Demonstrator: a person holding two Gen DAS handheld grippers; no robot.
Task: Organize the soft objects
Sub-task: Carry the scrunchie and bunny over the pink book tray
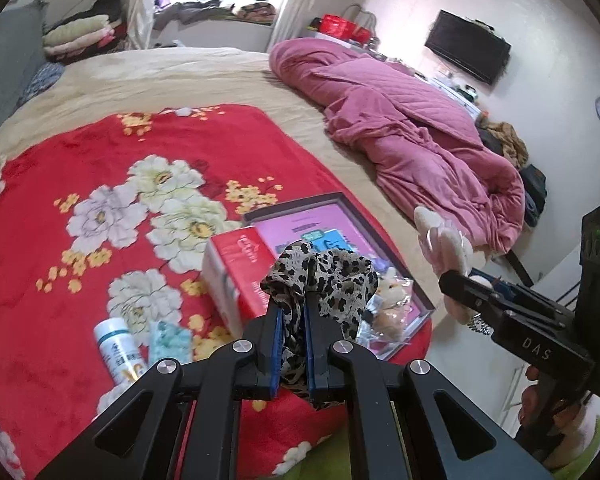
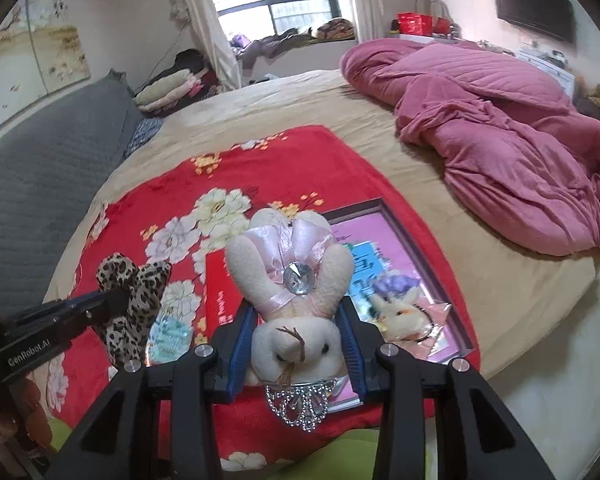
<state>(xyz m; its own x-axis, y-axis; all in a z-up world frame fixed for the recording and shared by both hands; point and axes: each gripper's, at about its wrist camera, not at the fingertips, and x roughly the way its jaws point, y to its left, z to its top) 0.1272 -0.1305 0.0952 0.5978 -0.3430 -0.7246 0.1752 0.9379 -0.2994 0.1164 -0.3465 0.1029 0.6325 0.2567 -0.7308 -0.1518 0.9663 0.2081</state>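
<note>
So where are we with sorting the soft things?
Done: a small plush lies in the open box. In hand: the left gripper is clamped on the leopard-print cloth, and the right gripper holds the white bunny toy. Left: placing both; whether anything else soft remains I cannot tell.

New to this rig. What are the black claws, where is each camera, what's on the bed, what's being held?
No robot arm here: a person holds a two-finger gripper in each hand, each with a fisheye camera looking along its fingers.

Left wrist view: the left gripper is shut on a leopard-print scarf; the other gripper shows at the right edge.

Right wrist view: the right gripper clamps a plush rabbit with a pink bow.

On the red floral blanket lie a red box, a shallow tray holding a small bagged plush, a white bottle and a blue-green packet. A pink quilt lies heaped further back.
</note>
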